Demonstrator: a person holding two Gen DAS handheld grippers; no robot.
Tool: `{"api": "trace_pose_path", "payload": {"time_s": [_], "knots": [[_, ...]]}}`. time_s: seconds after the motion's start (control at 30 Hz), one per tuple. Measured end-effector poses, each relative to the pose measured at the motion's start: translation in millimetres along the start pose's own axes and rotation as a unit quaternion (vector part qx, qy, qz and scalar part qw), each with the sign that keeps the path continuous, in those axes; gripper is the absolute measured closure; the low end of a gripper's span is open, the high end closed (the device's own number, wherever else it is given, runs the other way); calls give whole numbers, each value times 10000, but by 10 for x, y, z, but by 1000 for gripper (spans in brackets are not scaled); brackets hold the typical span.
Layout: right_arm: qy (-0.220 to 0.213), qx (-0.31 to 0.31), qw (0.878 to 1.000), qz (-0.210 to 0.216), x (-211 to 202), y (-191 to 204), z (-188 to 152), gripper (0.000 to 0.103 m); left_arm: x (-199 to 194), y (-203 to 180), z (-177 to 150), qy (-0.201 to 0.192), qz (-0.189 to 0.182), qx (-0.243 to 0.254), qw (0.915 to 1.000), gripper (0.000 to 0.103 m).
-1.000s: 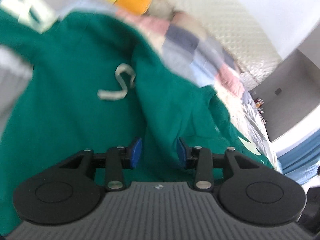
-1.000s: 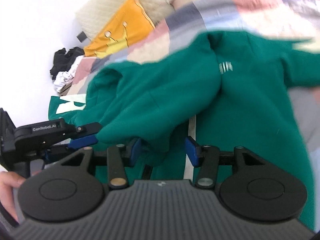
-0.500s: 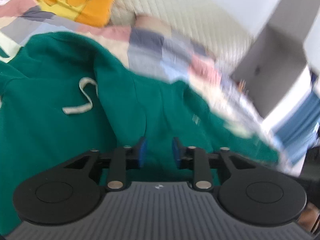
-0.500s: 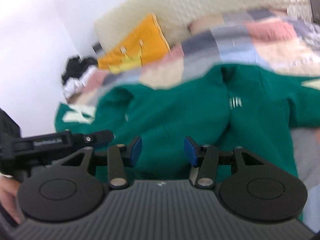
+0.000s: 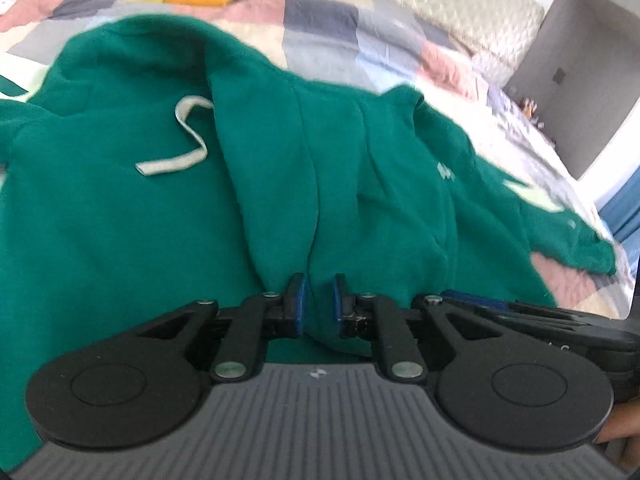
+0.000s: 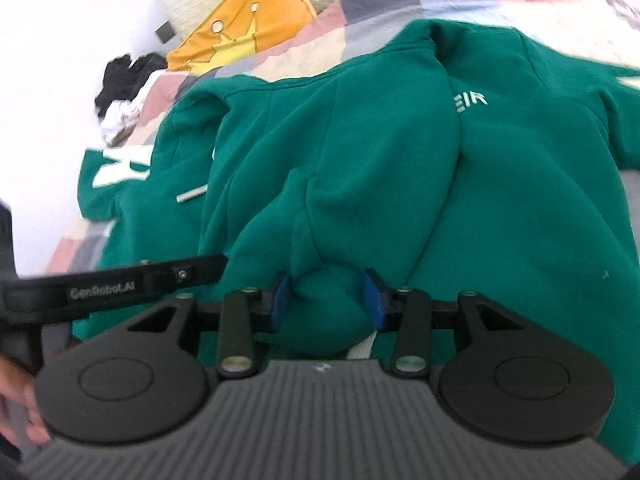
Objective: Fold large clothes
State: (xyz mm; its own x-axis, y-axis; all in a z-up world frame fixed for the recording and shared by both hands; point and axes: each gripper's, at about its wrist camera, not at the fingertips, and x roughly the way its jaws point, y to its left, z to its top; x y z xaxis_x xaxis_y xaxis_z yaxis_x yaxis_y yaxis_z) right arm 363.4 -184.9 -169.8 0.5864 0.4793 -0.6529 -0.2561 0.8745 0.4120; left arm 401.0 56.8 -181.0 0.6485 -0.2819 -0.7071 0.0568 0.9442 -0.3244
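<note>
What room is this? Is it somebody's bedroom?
Probably a bedroom, yes. A green hoodie lies spread on a bed with a patchwork quilt, an orange pillow with a crown on it sits by a padded cream headboard.

A patchwork blanket (image 5: 328, 36) with pink, grey, blue and cream squares covers the bed. In the left wrist view it runs from 10 o'clock across the top to 3 o'clock. An orange pillow (image 6: 248, 28) with a yellow crown on it lies at 11 o'clock in the right wrist view, touching the blanket. Just past it, at 12 o'clock, is a cream quilted headboard (image 5: 448, 4). A small heap of black and white clothes (image 6: 124, 88) sits at 10 o'clock, beside the pillow and next to the white wall (image 6: 60, 40). In the left wrist view a grey wall (image 5: 592, 92) stands at 2 o'clock.
</note>
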Motion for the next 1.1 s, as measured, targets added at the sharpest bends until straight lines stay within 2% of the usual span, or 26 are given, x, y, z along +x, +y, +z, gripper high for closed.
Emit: {"api": "trace_pose_path", "payload": {"time_s": [0.1, 0.17, 0.3, 0.47, 0.53, 0.77, 1.1], "knots": [[-213, 14, 9998, -19, -202, 48, 38, 59, -227, -59, 39, -227, 24, 30, 9997, 85], [-353, -22, 9994, -7, -360, 96, 38, 59, -426, -108, 51, -452, 8, 51, 9990, 80], [-757, -264, 9967, -124, -742, 221, 7, 59, -815, -265, 29, -808, -56, 190, 9965, 80], [-1316, -540, 9892, -353, -1245, 358, -147, 59, -1342, -507, -103, -1410, -282, 305, 9891, 79], [-1554, -577, 9853, -412, -1441, 404, -239, 59, -1505, -583, -159, -1510, -319, 381, 9873, 79], [-2105, -802, 9714, -750, -1942, 558, -582, 59, -1893, -818, -498, -1635, -403, 590, 9840, 79], [-2289, -756, 9639, -1130, -2205, 547, -1046, 59, -2024, -915, -1040, -1542, -332, 643, 9854, 77]]}}
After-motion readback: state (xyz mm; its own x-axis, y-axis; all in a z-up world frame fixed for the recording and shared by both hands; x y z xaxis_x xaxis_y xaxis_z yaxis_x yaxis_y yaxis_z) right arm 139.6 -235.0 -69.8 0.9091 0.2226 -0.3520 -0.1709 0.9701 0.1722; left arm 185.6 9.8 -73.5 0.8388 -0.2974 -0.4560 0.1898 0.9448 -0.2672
